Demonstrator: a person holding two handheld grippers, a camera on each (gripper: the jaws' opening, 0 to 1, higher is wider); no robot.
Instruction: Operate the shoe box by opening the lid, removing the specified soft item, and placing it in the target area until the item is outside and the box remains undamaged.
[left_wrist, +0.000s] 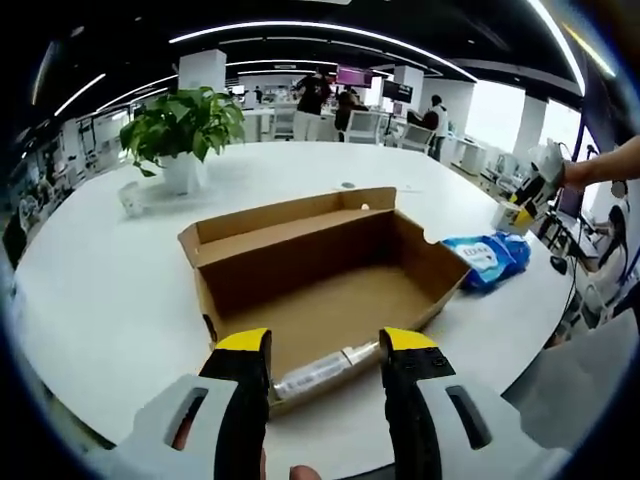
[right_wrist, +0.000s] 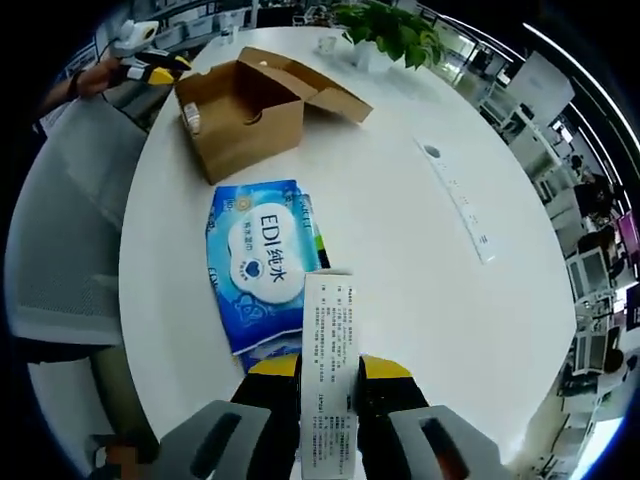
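Shoe box (left_wrist: 330, 275): open cardboard, flaps up, sits mid white counter (left_wrist: 110, 300); inside looks empty apart from a taped near edge. Left tool (left_wrist: 325, 350) is at the near wall, jaws spread w/ nothing between them.

Soft item = blue wet-wipes pack (right_wrist: 262, 270), "EDI" label, already out of the box, flat on the counter just right of it. A white leaflet w/ fine print (right_wrist: 328, 370) is pinched in the right tool (right_wrist: 328, 375), jaws closed on its lower part; its upper end overlaps the pack's corner.

Handling, my read: pack is light, squashy, film wrap prob. slick, so pinch a sealed end seam or across the short side, not the middle. Box card is thin; steady it by a wall, gently.

Potted plant (left_wrist: 180, 130) at far left.
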